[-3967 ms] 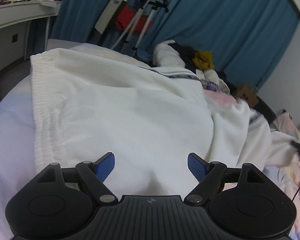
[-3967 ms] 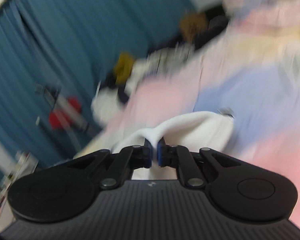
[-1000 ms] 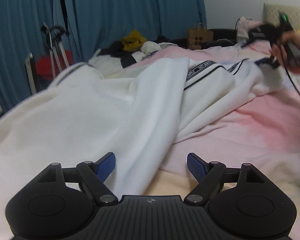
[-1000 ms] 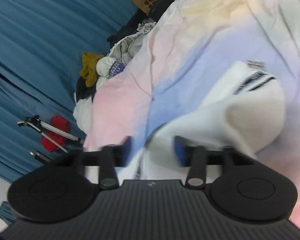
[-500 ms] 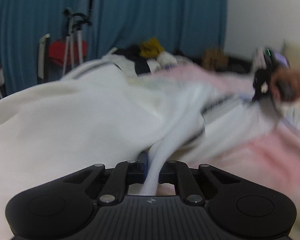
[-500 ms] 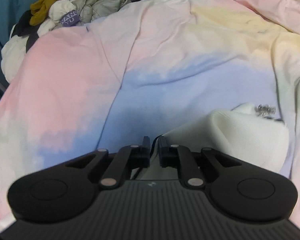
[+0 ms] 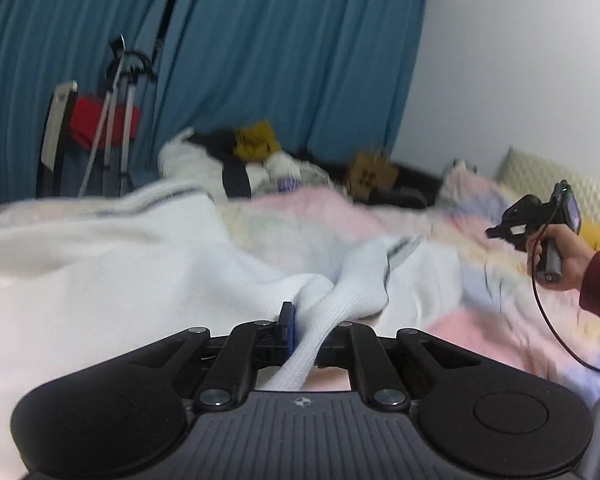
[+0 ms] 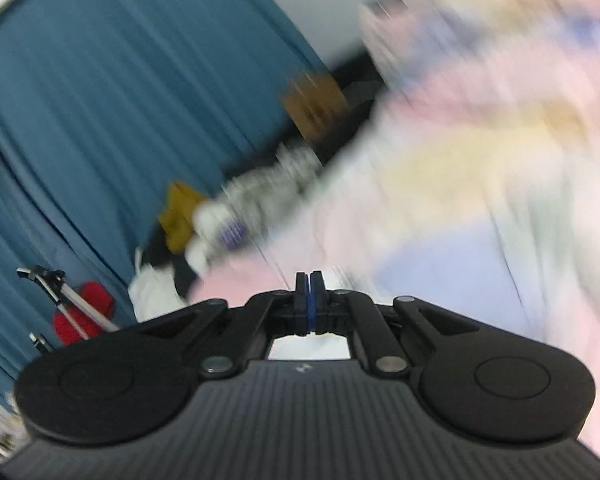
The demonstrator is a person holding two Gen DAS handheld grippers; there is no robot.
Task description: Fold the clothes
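Observation:
A large white garment (image 7: 120, 272) with a dark striped band lies spread over the pastel bed sheet (image 7: 480, 320). My left gripper (image 7: 310, 328) is shut on a ribbed white edge (image 7: 352, 292) of it, and the cloth runs up and away between the pads. My right gripper (image 7: 494, 233) is held by a hand (image 7: 560, 264) above the right side of the bed, apart from the garment. In the blurred right wrist view the right gripper (image 8: 309, 280) has its jaws closing pad to pad, with no cloth seen between them.
A pile of clothes (image 7: 256, 160) lies at the bed's far edge before blue curtains (image 7: 280, 60). A tripod (image 7: 116, 120) with a red item stands at the left. A brown paper bag (image 7: 370, 178) and a pillow (image 7: 556, 184) sit at the far right. A cable (image 7: 548, 328) hangs from the right gripper.
Both grippers went from open to shut. The left one closed on the white garment's edge and lifted it. The right one closed beside the white cloth, then swung up away from it.

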